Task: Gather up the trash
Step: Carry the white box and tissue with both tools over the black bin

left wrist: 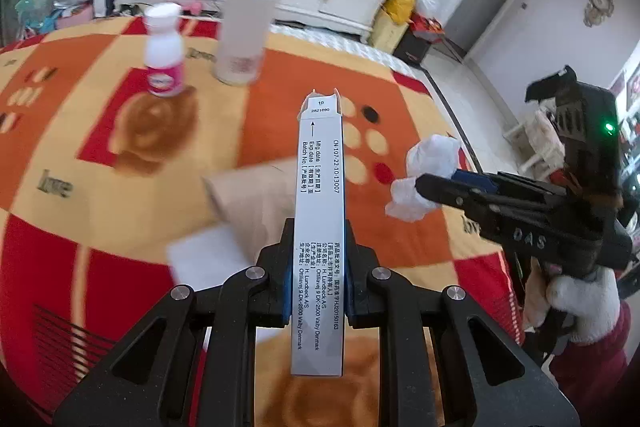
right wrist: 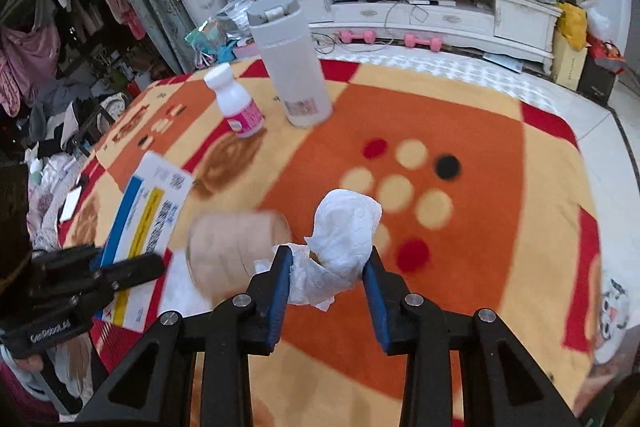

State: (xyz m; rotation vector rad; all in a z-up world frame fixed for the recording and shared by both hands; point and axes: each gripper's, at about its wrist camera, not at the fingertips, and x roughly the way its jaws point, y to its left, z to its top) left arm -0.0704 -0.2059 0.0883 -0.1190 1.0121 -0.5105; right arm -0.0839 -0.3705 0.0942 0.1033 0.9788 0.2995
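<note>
My left gripper (left wrist: 319, 239) is shut on a flat white medicine box (left wrist: 320, 211), held edge-up above the orange patterned cloth (left wrist: 100, 131). In the right wrist view the same box (right wrist: 148, 227) shows its blue and yellow face in the left gripper (right wrist: 132, 267). My right gripper (right wrist: 326, 259) is shut on a crumpled white tissue (right wrist: 340, 239); it also shows in the left wrist view (left wrist: 436, 187) with the tissue (left wrist: 424, 171). A beige paper cup (right wrist: 236, 247) lies on its side below, blurred; it also shows in the left wrist view (left wrist: 260, 195).
A white bottle with a pink label (right wrist: 238, 103) and a tall white tumbler (right wrist: 292, 67) stand at the far side of the cloth. A white paper (left wrist: 208, 255) lies under the cup. A cluttered white TV cabinet (right wrist: 440, 11) stands behind.
</note>
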